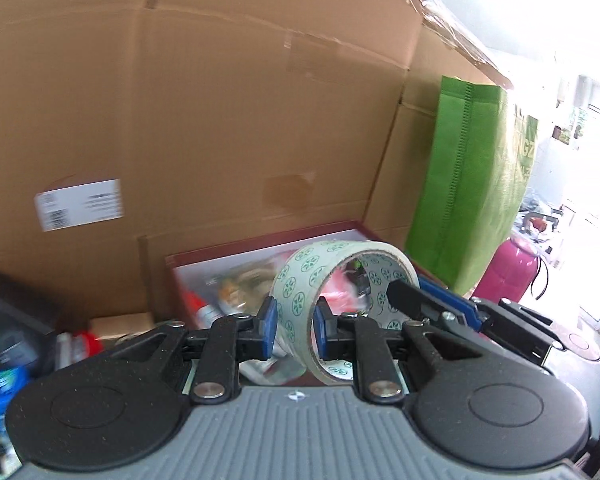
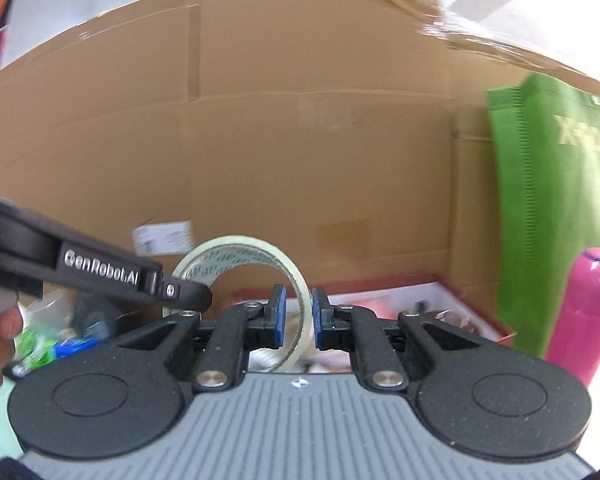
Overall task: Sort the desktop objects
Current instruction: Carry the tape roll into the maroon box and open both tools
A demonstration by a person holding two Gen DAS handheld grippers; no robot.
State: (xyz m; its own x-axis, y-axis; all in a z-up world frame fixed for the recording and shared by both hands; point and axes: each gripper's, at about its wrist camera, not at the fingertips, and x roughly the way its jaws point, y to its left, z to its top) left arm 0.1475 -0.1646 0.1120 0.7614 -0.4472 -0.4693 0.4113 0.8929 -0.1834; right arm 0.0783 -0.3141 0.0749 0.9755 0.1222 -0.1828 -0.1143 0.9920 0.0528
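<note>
Backdrop: a large cardboard box [image 1: 204, 120] filled the view behind the desk, with a white shipping label [image 1: 80, 204] on its left face.
Left clutter: blurred small items lay at the desk's left edge, too smeared to name.
Left gripper [image 1: 294, 328]: its blue pads [image 1: 269, 322] pinched the wall of the tape roll [image 1: 332, 280], one pad outside the ring and one inside.
Tape roll: a pale roll printed with green rosettes, held on edge off the desk, in front of and above the red tray [image 1: 260, 246].
Right gripper [image 2: 296, 318]: its fingers straddled the far side of the same roll [image 2: 244, 264]; the gap looked wider than the tape wall, so whether they gripped it could not be told.
Red tray: a shallow red-rimmed box already holding blurred items, set against the cardboard.
Right side: a green fabric bag [image 1: 468, 184] stood beside the tray, a pink bottle [image 2: 588, 312] in front of it.
Step in hand: probably carrying or passing the roll towards the tray.
Next move: likely one gripper must let go cleanly so the roll can be lowered into the tray without snagging.
</note>
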